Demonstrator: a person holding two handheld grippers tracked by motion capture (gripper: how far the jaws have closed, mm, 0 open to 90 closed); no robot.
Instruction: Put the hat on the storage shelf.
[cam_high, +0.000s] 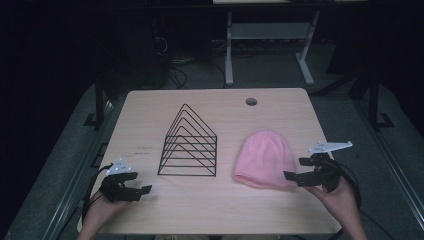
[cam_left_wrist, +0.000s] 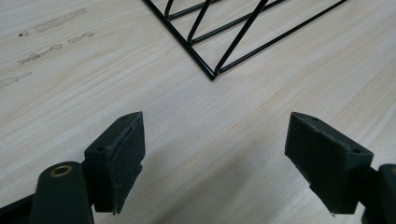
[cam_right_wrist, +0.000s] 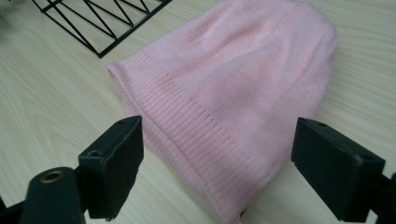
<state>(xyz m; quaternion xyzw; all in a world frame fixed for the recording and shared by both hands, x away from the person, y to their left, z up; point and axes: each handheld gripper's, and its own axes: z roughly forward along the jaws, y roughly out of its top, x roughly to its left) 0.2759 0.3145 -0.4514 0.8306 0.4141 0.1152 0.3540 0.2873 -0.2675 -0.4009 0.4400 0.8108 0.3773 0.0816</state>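
Two black handheld grippers are showing: the left gripper (cam_high: 142, 190) and right gripper (cam_high: 297, 169), each carrying a grey three-cornered plate, trailing black cable, with blocky, screw-dotted jaws and brass-ringed pivots.

A wire rack (cam_high: 188, 144) stands near the middle of the table (cam_high: 150, 105), with a hat (cam_high: 265, 159) lying flat just to its right. The left gripper (cam_high: 141, 186) sits near and left of the rack, apart from it. The right gripper (cam_high: 296, 169) is at the hat's near right edge, and a round hole (cam_high: 251, 102) lies at the far side.
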